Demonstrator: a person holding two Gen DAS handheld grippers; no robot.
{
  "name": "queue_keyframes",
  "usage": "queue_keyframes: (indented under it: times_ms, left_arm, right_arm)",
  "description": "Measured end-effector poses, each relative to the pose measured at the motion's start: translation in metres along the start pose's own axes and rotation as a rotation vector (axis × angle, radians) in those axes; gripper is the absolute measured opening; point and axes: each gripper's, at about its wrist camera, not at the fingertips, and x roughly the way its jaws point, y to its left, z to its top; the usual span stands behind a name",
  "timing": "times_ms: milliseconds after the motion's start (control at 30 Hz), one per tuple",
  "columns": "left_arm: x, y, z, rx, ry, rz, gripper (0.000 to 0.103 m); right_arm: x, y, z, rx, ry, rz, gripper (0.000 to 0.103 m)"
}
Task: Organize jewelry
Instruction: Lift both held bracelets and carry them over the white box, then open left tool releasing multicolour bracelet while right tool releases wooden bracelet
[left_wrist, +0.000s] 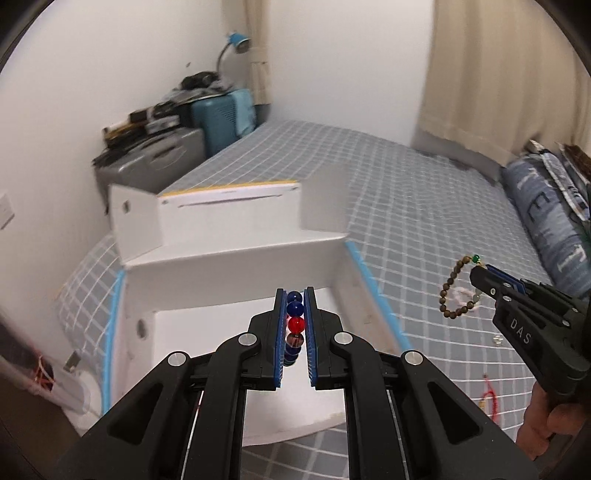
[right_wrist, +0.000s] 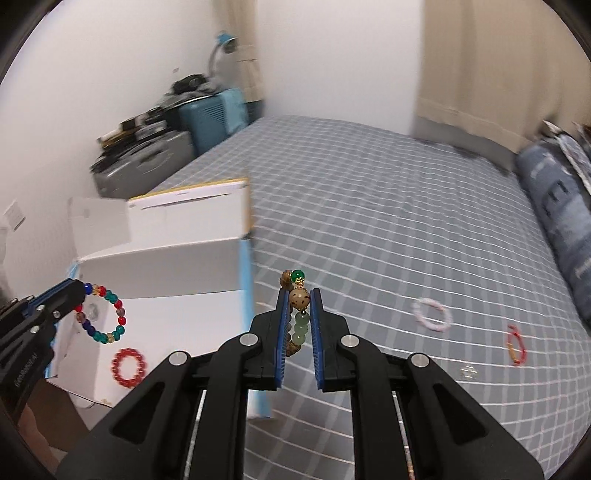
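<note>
My left gripper (left_wrist: 295, 295) is shut on a multicolour glass-bead bracelet (left_wrist: 295, 325) and holds it above the open white box (left_wrist: 236, 258). In the right wrist view that bracelet (right_wrist: 101, 314) hangs from the left gripper (right_wrist: 83, 288) over the box (right_wrist: 159, 273). A red bead bracelet (right_wrist: 128, 367) lies inside the box. My right gripper (right_wrist: 298, 293) is shut on a brown wooden-bead bracelet (right_wrist: 298, 301) with green beads, held above the bed. It also shows in the left wrist view (left_wrist: 456, 291), hanging from the right gripper (left_wrist: 480, 269).
On the grey checked bedsheet (right_wrist: 369, 229) lie a pale pink bracelet (right_wrist: 432, 314), a red string bracelet (right_wrist: 516, 345) and a small silver piece (right_wrist: 469, 372). Suitcases (left_wrist: 177, 147) stand at the far wall. A blue pillow (left_wrist: 546, 221) lies at the right.
</note>
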Motion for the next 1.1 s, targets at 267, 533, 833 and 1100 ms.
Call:
queue_keyframes:
  times_ms: [267,533,833,1100]
  left_arm:
    - [0.025,0.054,-0.014,-0.071,0.064,0.063,0.009]
    - [0.062,0.088,-0.039,-0.134,0.169,0.1,0.009]
    - [0.09,0.099,-0.057,-0.152,0.256,0.139,0.009]
    - [0.103,0.099,-0.064,-0.156,0.294,0.144,0.009]
  right_arm:
    - [0.041,0.065,-0.004,-0.071,0.054,0.069,0.011]
    - [0.078,0.095,-0.023,-0.111,0.124,0.095,0.011]
    - [0.112,0.103,-0.04,-0.115,0.25,0.075,0.011]
    - [0.127,0.103,-0.044,-0.104,0.3,0.066,0.011]
